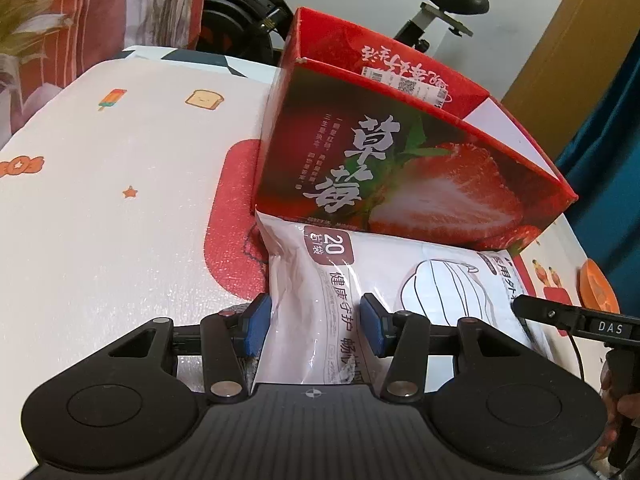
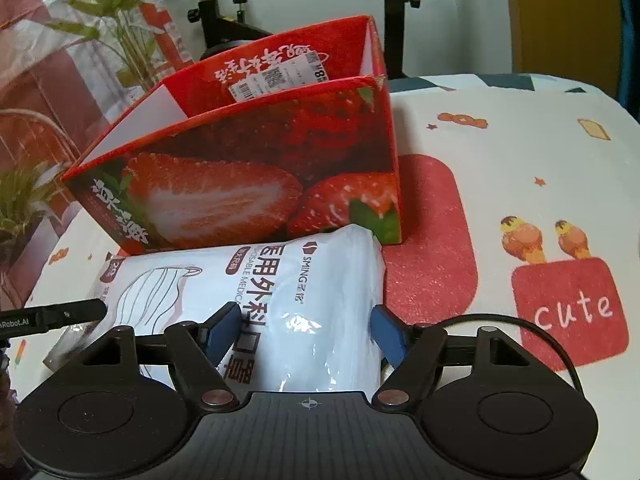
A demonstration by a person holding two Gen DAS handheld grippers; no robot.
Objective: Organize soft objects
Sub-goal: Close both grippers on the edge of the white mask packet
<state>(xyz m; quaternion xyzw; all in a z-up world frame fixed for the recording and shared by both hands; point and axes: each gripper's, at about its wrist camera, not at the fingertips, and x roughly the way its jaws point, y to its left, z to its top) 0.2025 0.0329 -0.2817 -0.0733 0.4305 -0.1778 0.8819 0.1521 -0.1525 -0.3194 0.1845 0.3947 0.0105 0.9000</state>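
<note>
A soft white plastic pack of face masks (image 1: 404, 288) lies on the table against the front of an open red strawberry box (image 1: 400, 168). My left gripper (image 1: 316, 322) straddles the pack's left end, blue pads (image 1: 256, 324) pressing its edges. My right gripper (image 2: 306, 332) straddles the pack's right end (image 2: 320, 280), blue pads (image 2: 386, 334) against its sides. The box (image 2: 248, 176) looks empty inside as far as shows. A right gripper finger shows in the left wrist view (image 1: 560, 314).
The table is covered with a white cartoon-print cloth (image 1: 120, 200) with red patches (image 2: 432, 248). An exercise bike (image 1: 256, 12) stands behind the box. An orange object (image 1: 598, 288) lies at the table's right edge. A patterned curtain hangs at the left.
</note>
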